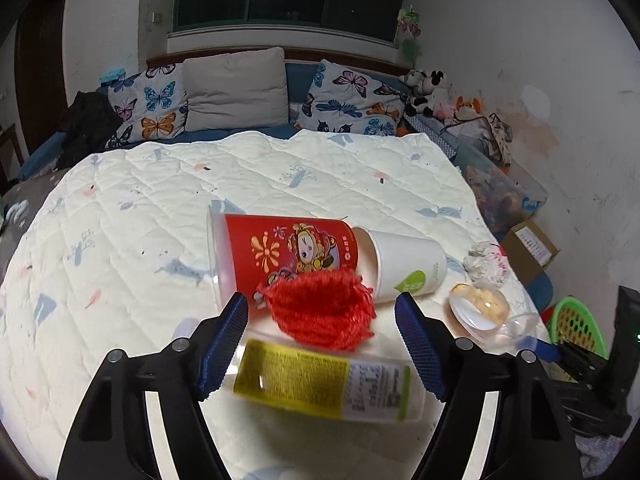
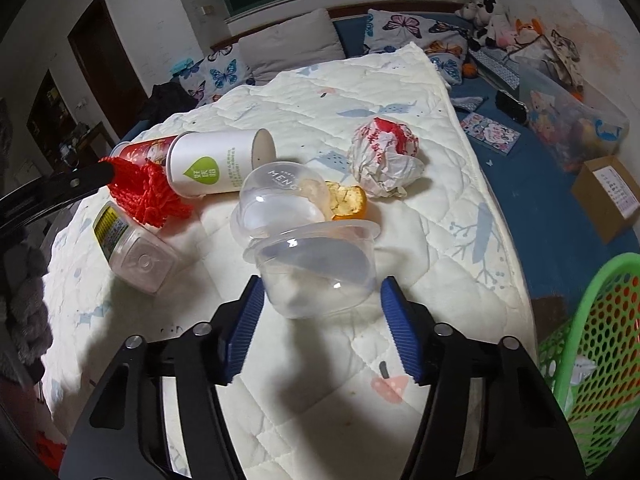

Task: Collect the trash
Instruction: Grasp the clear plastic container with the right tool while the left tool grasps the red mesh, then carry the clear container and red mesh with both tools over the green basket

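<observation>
Trash lies on a white quilted bed. In the left wrist view my left gripper (image 1: 322,312) is open, its blue pads on either side of a red yarn tassel (image 1: 320,312), above a clear bottle with a yellow label (image 1: 320,384). Behind lie a red cup (image 1: 280,252) and a white paper cup (image 1: 404,264). In the right wrist view my right gripper (image 2: 322,296) is open around a clear plastic tub (image 2: 320,272). Beyond it are a clear domed lid (image 2: 276,204), an orange food scrap (image 2: 348,200) and a crumpled wrapper (image 2: 384,156).
A green mesh basket (image 2: 600,344) stands on the floor right of the bed. A cardboard box (image 2: 608,196), a plastic bin (image 2: 568,112) and stuffed toys (image 2: 496,20) lie along the right wall. Pillows (image 1: 236,88) line the bed's far end.
</observation>
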